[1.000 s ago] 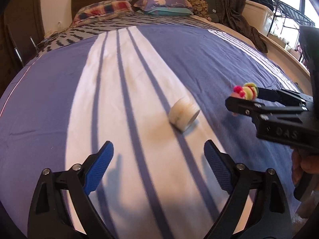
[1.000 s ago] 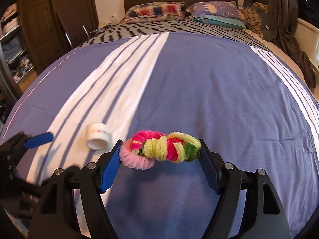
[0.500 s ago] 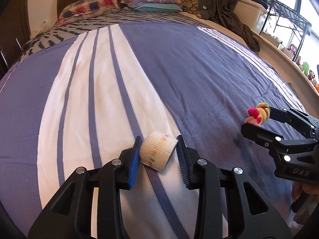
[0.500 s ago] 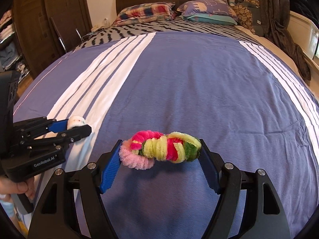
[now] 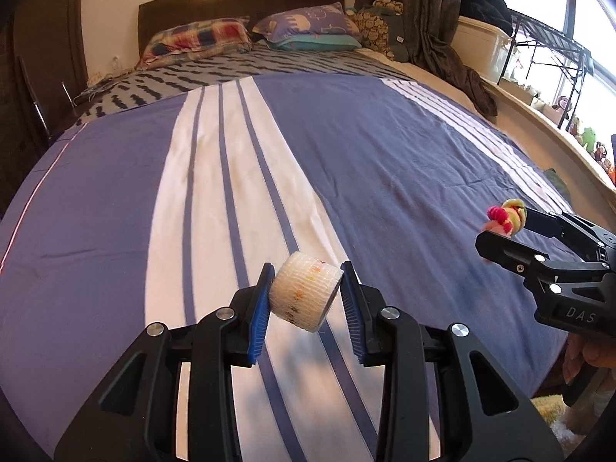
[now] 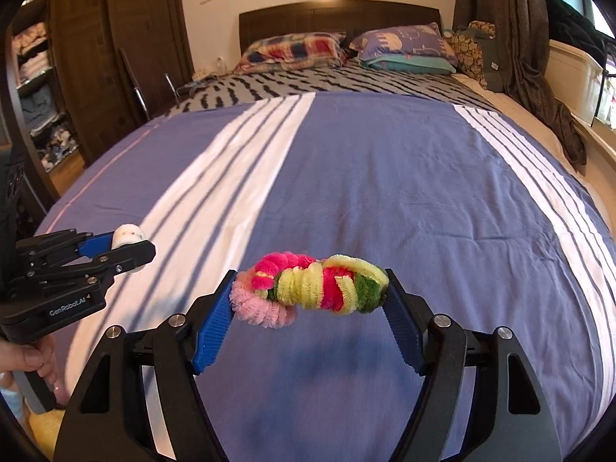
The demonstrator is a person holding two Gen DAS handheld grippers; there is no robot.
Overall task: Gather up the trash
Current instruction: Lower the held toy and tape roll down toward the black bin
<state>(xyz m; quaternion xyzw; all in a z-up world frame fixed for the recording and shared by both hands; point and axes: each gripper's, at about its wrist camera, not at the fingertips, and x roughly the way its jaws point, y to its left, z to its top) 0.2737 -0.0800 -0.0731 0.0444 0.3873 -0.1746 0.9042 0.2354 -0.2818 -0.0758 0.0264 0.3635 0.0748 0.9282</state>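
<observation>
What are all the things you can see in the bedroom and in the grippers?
white mesh roll: one, white with small coloured specks, held in the left gripper above the bed
fuzzy pipe-cleaner bundle: one, pink, yellow and green, held in the right gripper
bedspread: one, blue with white stripes, covering the bed
zigzag blanket: one, grey and black, below the pillows
pillows: two clear, one plaid, one purple on a teal layer, at the headboard
headboard: one, dark wood, against the wall
curtain: one, dark brown, right of the bed
left gripper: black with blue pads
right gripper: black with blue pads
</observation>
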